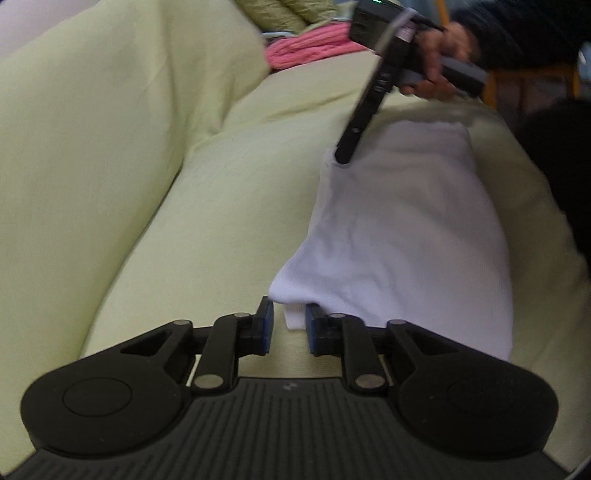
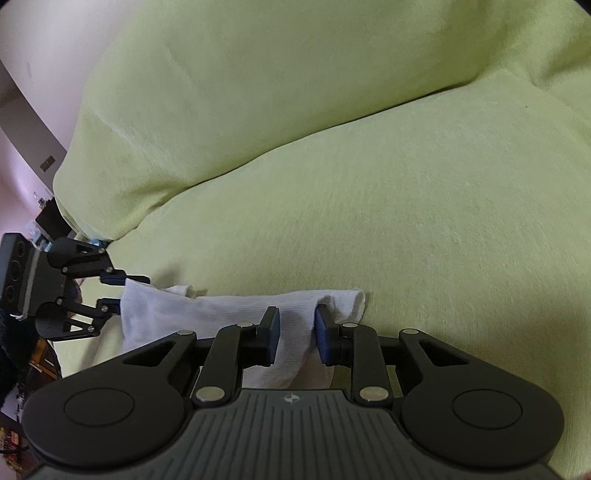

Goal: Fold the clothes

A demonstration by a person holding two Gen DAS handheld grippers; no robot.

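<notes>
The left tongs (image 1: 289,314) have their two blue pads apart. A small corner of the white knit cloth (image 1: 399,229) pokes into the gap between them. It sits close to the right-side pad, but I cannot tell if it touches. The rest of the cloth lies folded, ahead of these tongs and off to their right. It stretches away to the right tongs (image 2: 297,317).

The right tongs are also apart. The cloth runs across the gap between their pads and bunches up in a little hump by the right-side pad. The pads do not look like they are squeezing it. Seen from the left tongs, the tip of the right tongs comes down onto the far corner of the cloth. So each pair of tongs is at one end of the cloth, and the long folded part lies flat between them.

The cloth lies on a soft light green seat cushion (image 2: 406,206). A green back cushion (image 2: 277,74) rises beyond both pairs of tongs.

A person's hand (image 1: 439,62) holds the handle of the right tongs, with a dark sleeve (image 1: 517,33) behind it. Far ahead of the left tongs lies a pink knit thing (image 1: 306,51).
</notes>
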